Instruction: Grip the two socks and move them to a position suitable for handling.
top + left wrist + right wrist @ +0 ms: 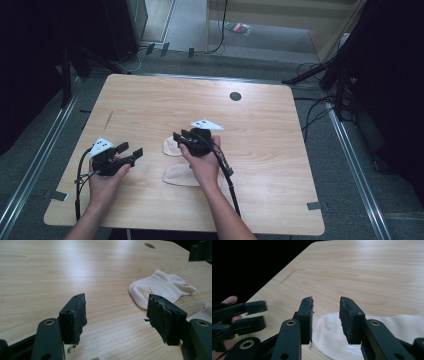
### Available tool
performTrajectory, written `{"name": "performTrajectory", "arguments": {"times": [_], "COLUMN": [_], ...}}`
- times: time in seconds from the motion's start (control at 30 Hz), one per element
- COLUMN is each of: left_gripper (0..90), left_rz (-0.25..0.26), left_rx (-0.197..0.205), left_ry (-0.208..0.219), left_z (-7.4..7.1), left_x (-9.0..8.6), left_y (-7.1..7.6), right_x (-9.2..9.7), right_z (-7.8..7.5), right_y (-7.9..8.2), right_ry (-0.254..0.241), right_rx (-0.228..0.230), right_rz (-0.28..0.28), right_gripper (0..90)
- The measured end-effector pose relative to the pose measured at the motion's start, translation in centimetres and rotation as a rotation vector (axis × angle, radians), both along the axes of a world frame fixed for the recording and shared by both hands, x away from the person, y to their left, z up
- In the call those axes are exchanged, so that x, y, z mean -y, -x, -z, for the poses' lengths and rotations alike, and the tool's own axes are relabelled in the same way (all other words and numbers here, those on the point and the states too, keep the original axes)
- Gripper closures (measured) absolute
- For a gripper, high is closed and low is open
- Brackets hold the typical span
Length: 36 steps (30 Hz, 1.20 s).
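Two pale cream socks lie flat near the middle of the wooden table [150, 100]. The farther sock [171, 147] appears beyond my left gripper [117, 298] as a short ankle sock [160, 287]. That gripper [130, 150] hovers open and empty, left of both socks. An edge of the nearer sock [179, 175] shows at the right border [203, 312]. My right gripper [180, 139] points left just above the farther sock. Its jaws [325, 302] stand open with nothing between them, over the sock [332, 340] beneath.
A dark round hole [235, 96] sits in the tabletop at the back right. The table's left edge [287, 267] drops into darkness. Cables trail from both grippers toward the front edge. Black stands and cords crowd the floor at right [340, 80].
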<state>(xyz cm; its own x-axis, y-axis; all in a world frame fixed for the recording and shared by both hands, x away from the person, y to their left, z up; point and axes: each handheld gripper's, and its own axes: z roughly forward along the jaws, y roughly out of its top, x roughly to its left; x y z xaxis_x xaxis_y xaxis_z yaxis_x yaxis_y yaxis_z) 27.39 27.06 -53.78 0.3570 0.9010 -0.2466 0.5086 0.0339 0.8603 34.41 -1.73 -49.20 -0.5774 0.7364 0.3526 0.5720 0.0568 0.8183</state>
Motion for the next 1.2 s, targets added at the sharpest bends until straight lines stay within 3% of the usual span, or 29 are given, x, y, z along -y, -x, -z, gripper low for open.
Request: {"name": "performTrajectory", "arguments": {"times": [0.2,0.3,0.43,0.53,0.63,0.73,1.03,1.2], "left_gripper": [39.1,43.0,48.6,51.4,52.4,52.7,51.2,52.0], "left_rz": [0.008,0.021,0.052,0.063,0.079,0.085,0.096,0.098], "left_rx": [0.009,0.025,0.001,-0.019,-0.068,-0.094,-0.092,-0.118], "left_ry": [0.001,-0.003,-0.005,-0.005,-0.018,-0.048,-0.145,-0.181], "left_z": [-0.1,-0.5,-0.6,0.0,0.7,1.0,1.1,1.3], "left_x": [0.7,1.5,2.7,3.8,4.7,5.8,7.9,8.5], "left_y": [-0.7,-1.3,-2.1,-2.7,-3.5,-4.3,-5.4,-5.7], "right_x": [4.9,6.4,7.5,7.8,7.9,7.9,7.8,7.6], "right_z": [0.4,0.9,1.8,2.5,3.4,4.2,5.6,5.6], "right_y": [-1.3,-1.8,-2.3,-2.8,-3.3,-3.7,-4.1,-4.0], "right_ry": [0.024,0.053,0.087,0.117,0.151,0.176,0.225,0.251], "right_rx": [-0.011,-0.018,-0.036,-0.054,-0.074,-0.085,-0.071,-0.049], "right_rz": [0.107,0.139,0.169,0.183,0.19,0.197,0.19,0.168], "right_gripper": [65.4,66.2,66.7,66.8,66.5,65.4,64.0,64.0]}}
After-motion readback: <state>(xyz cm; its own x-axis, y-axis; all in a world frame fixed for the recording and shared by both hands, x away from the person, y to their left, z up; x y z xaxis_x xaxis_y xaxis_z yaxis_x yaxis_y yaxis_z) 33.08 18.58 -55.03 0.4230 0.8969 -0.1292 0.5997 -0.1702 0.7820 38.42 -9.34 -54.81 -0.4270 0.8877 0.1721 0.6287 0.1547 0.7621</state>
